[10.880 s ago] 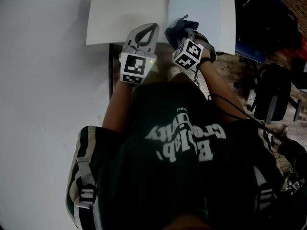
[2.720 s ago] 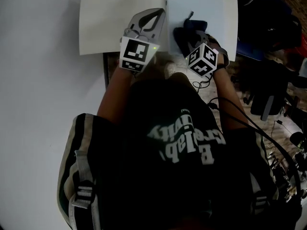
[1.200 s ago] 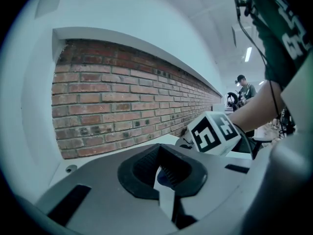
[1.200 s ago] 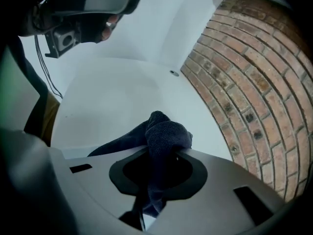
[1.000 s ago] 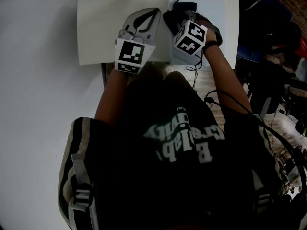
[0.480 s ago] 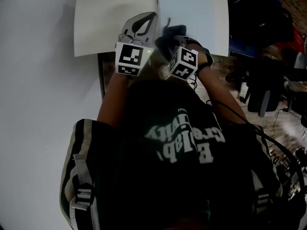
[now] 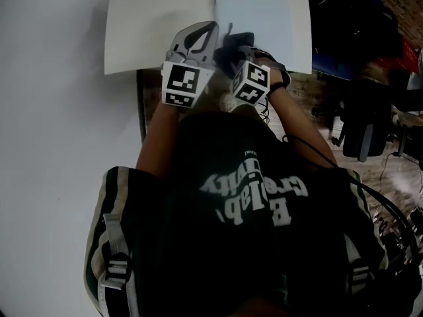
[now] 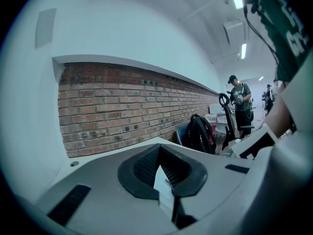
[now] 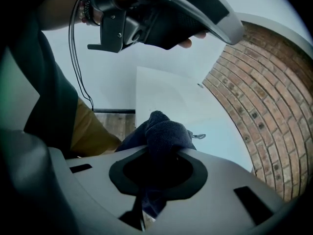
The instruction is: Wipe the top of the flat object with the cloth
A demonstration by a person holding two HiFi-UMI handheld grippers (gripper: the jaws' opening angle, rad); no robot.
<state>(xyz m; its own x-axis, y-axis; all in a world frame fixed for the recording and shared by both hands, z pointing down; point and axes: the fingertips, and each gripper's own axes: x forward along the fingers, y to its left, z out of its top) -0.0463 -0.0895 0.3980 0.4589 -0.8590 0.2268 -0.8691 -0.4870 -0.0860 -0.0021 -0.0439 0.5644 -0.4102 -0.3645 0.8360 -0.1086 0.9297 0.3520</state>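
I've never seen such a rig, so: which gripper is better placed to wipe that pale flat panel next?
Right. The right gripper is shut on the dark cloth, over the flat panel's near corner. The left gripper beside it holds no cloth.

The flat object [image 7: 254,8] and the white table [image 7: 155,25] both run off the head view's top edge; the table's near edge is hidden by the person's torso [image 7: 244,216]; most of the cloth [image 7: 230,42] lies under the right gripper [image 7: 236,53]; in the right gripper view its lower end disappears between the closed jaws, and the left gripper [image 9: 229,29] is cut by the top edge; the distant people [image 8: 239,102] are too small to make out.
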